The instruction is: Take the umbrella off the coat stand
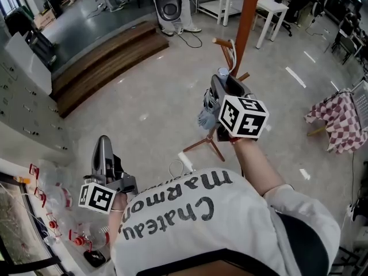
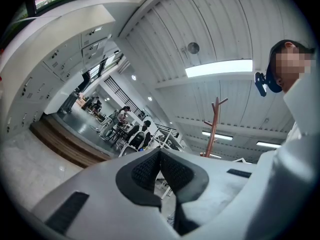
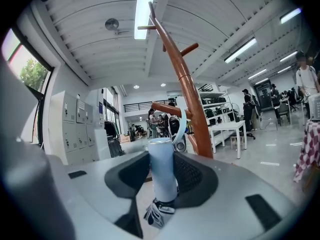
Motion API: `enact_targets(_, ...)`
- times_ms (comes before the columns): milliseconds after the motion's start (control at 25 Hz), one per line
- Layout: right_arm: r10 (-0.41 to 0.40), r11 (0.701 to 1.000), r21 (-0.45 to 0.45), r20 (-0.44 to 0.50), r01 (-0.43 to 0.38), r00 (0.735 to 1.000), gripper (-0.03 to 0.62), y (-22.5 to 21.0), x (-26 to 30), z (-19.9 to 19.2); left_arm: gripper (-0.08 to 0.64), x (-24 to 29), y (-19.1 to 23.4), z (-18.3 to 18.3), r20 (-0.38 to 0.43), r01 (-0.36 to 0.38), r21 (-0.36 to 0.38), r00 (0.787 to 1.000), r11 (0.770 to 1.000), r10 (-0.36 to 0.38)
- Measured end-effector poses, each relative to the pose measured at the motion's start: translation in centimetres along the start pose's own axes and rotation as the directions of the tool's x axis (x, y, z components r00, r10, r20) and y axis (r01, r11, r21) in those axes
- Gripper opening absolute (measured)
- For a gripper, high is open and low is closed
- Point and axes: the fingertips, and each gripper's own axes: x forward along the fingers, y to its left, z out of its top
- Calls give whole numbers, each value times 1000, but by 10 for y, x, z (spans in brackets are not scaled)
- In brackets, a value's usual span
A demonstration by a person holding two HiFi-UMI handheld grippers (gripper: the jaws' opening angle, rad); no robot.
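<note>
My right gripper (image 1: 223, 84) (image 3: 162, 176) is shut on the pale blue handle of a folded umbrella (image 1: 222, 72) (image 3: 162, 168), which stands upright between the jaws. The umbrella's bunched fabric (image 1: 206, 117) (image 3: 159, 210) hangs below the jaws. Its light strap (image 1: 233, 55) (image 3: 183, 125) is looped over a low peg (image 1: 221, 42) (image 3: 165, 109) of the brown wooden coat stand (image 1: 248, 22) (image 3: 187, 89), just beyond the handle. My left gripper (image 1: 103, 148) (image 2: 160, 166) is held low at the left, far from the stand. Its pads meet at the tips with nothing between them.
A wooden step platform (image 1: 106, 59) runs across the floor at upper left. Grey lockers (image 1: 23, 96) line the left wall. A white table (image 1: 271, 7) stands behind the stand, and a checked cloth (image 1: 339, 122) hangs at the right. The stand's feet (image 1: 201, 142) spread on the floor below.
</note>
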Motion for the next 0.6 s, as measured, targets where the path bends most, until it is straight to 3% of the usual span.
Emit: enact_targets(600,8,1000,12,14,-8,1000,161,25,-18,2,21,-22,10,8,-3,4,-21,1000,1000,-4)
